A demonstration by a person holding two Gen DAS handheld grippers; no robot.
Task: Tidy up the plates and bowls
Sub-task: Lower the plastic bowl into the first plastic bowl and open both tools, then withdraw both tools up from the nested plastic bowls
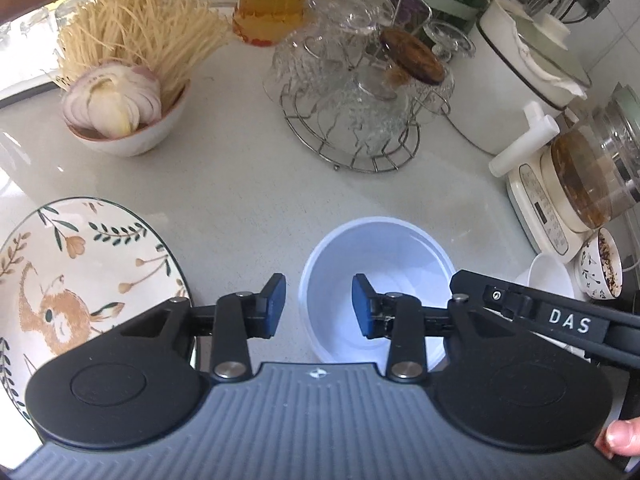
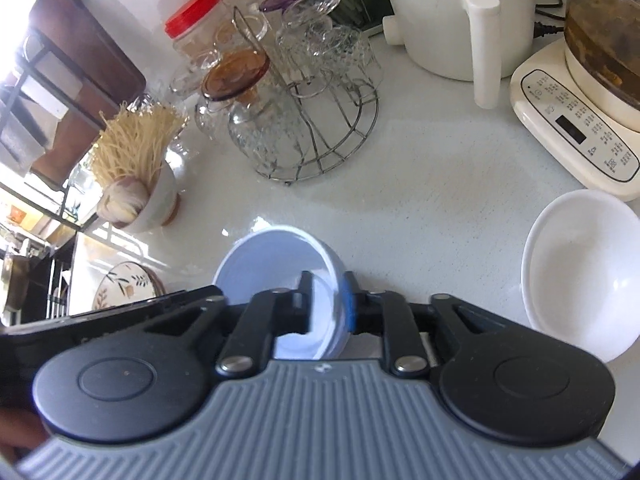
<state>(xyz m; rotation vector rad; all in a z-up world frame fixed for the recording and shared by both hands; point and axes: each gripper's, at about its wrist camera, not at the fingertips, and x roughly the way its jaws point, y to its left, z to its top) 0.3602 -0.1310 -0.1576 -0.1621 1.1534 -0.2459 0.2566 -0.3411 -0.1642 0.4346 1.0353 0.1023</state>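
Countertop (image 1: pixel 248 200) pale, speckled, cluttered; left jaws apart astride bowl (image 1: pixel 376 256) rim, right jaws straddling its wall.

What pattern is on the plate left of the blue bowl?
Leaves, flowers and an orange deer on the plate; left wrist view shows it best.

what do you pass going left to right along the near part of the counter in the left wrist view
floral plate → left gripper, its jaws apart over the near-left rim of the pale blue bowl → plain white bowl → small floral cup
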